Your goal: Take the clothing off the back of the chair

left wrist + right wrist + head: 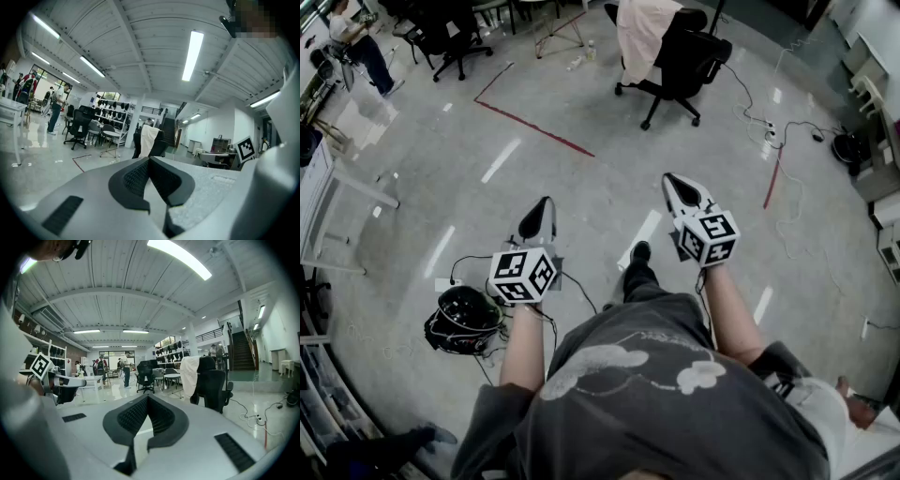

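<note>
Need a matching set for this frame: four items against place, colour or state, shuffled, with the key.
1 clothing
2 office chair
3 red tape line
4 right gripper

A black, on casters
B jaws together, nothing between them
C pale, draped over the chair back
D on the floor, left of the chair in the head view

Pairs: 1-C, 2-A, 3-D, 4-B

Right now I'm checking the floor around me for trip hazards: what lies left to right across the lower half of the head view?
black round cable-wrapped object on the floor → grey left tongs with a marker cube → person's black shoe → grey right tongs with a marker cube
</note>
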Available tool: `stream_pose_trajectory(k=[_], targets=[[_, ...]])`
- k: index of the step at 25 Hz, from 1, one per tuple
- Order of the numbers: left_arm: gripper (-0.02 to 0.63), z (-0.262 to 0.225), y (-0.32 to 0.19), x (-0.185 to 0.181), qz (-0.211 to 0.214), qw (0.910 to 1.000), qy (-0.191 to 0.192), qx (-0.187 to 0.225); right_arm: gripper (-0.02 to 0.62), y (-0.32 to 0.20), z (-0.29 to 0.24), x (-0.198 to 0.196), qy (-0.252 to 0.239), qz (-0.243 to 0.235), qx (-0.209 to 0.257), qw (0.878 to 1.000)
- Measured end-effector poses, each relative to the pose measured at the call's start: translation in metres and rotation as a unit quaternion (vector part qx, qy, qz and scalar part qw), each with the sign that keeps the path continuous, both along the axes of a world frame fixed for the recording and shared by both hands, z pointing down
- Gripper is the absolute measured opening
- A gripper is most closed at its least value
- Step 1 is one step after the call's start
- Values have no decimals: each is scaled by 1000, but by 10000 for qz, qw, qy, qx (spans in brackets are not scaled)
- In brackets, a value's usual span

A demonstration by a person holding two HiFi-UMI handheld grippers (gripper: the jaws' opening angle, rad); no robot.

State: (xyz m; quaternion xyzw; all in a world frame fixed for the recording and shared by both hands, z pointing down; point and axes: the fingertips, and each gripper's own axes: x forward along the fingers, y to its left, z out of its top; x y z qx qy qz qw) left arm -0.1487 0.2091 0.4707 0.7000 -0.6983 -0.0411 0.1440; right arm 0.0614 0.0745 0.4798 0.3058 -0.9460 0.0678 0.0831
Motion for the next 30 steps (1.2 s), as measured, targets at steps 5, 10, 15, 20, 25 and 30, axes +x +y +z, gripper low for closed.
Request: stream_pose_trajectory(k=[5, 10, 15, 20, 25, 30], targets=[[0, -3, 3, 6, 99, 9999, -111, -11, -9, 5, -2, -2, -16, -3, -6, 10000], [0, 0, 2, 8, 125, 9998, -152, -90, -9, 6, 3, 2, -4, -4, -43, 10000], [0, -2, -5, 4, 167, 9994, -277, -112, -9, 0, 3, 8, -34, 99, -56, 9999], [0, -4, -22, -2, 169, 9993, -316, -143, -9, -13, 0, 9, -9, 44, 29, 10000], [0, -11, -53, -3, 277, 9988, -398, -113, -8, -43, -2, 17, -96, 256, -71, 9996], [0, -6, -96, -9, 332, 9986, -383, -172, -8, -89, 6, 17, -183, 448, -223, 9986]])
